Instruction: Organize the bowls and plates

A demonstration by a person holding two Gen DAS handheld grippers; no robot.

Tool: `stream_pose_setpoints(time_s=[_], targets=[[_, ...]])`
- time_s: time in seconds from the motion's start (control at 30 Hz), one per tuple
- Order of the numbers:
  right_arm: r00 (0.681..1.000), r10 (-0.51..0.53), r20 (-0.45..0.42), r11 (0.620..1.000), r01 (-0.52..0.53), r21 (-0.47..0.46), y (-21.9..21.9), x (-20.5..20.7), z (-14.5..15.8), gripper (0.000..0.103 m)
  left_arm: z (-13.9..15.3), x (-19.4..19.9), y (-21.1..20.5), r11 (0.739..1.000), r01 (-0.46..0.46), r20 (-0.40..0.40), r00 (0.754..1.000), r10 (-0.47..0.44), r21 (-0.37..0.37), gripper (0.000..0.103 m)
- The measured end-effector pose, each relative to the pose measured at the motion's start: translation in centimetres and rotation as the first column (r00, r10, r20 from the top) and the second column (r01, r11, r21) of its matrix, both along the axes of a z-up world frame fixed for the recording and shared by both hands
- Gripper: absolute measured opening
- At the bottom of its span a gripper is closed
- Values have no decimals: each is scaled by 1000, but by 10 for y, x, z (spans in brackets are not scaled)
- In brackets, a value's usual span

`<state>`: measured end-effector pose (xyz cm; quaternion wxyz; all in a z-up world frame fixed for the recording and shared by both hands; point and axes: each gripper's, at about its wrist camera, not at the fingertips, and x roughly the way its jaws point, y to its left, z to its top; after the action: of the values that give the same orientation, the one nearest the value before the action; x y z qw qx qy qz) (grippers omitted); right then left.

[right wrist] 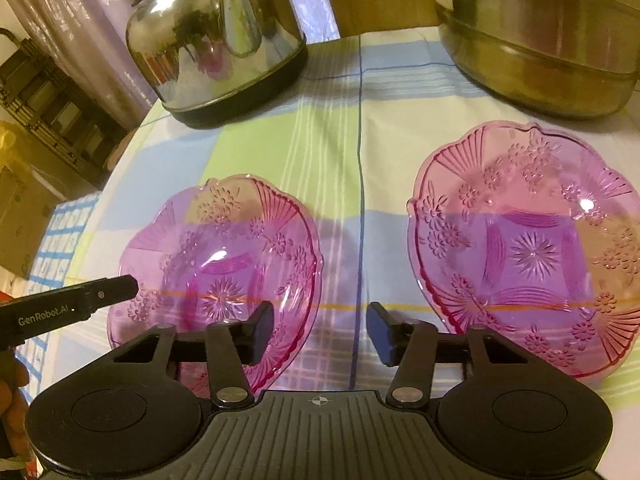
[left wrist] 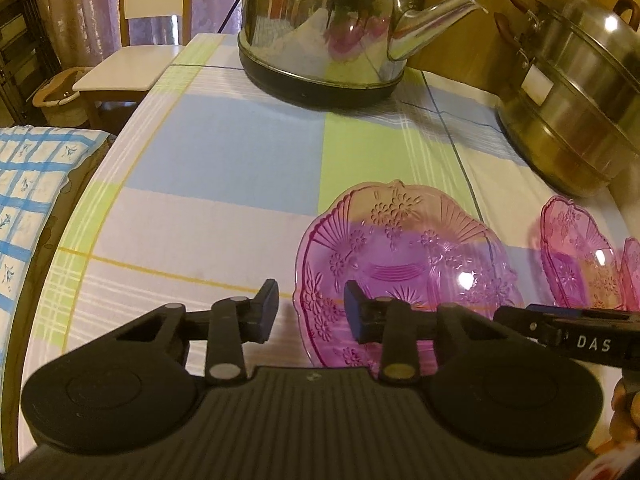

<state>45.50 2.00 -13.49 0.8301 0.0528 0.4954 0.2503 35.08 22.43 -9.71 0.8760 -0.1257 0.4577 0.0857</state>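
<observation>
Two pink see-through plastic bowls with flower patterns sit on the checked tablecloth. In the right wrist view the left bowl (right wrist: 218, 264) and the right bowl (right wrist: 528, 248) lie side by side, apart. My right gripper (right wrist: 320, 332) is open and empty, above the gap between them. My left gripper (left wrist: 310, 310) is open and empty, its fingers straddling the left rim of the left bowl (left wrist: 404, 264). The right bowl (left wrist: 576, 252) shows at that view's right edge. The left gripper's body also shows in the right wrist view (right wrist: 68, 310).
A shiny steel kettle (left wrist: 324, 28) stands at the table's back. A large steel steamer pot (left wrist: 572, 92) stands at the back right. A white chair (left wrist: 128, 68) and a blue checked cushion (left wrist: 32, 192) are off the table's left edge.
</observation>
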Motion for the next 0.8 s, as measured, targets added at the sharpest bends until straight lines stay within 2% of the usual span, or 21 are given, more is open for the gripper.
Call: stream_pose_setpoints(time_s=[0.1,0.13,0.27,0.37,0.63,0.8], targets=[[1000,12,-9,1000,-12,-10,2,-1,-3,39,-3,1,0,1000,5,-11,1000,-5,1,19],[1000,14,-12,1000,-14,-11,2,-1,-3,35,-4,1,0,1000,7,-12,1000,-7,3,19],[1000,16,-14,1000,-16,-6,4,-2,-3,27,-4,2,-3,1000,12,-11,1000,-12,12,13],[1000,21,-10,1000,-21,0,5,-4,-2,14,-4,1,-3,1000,15,-14,1000,-14,15,8],[1000,11,-1,1000,-11,4,2,-5,4,14,7,-2,-4,1000,18,16,1000,-18,14,7],[999,16,47,1000,-17,14,0,-11,16,13,17,-6,-5,1000,12,47,999,-13,20,7]])
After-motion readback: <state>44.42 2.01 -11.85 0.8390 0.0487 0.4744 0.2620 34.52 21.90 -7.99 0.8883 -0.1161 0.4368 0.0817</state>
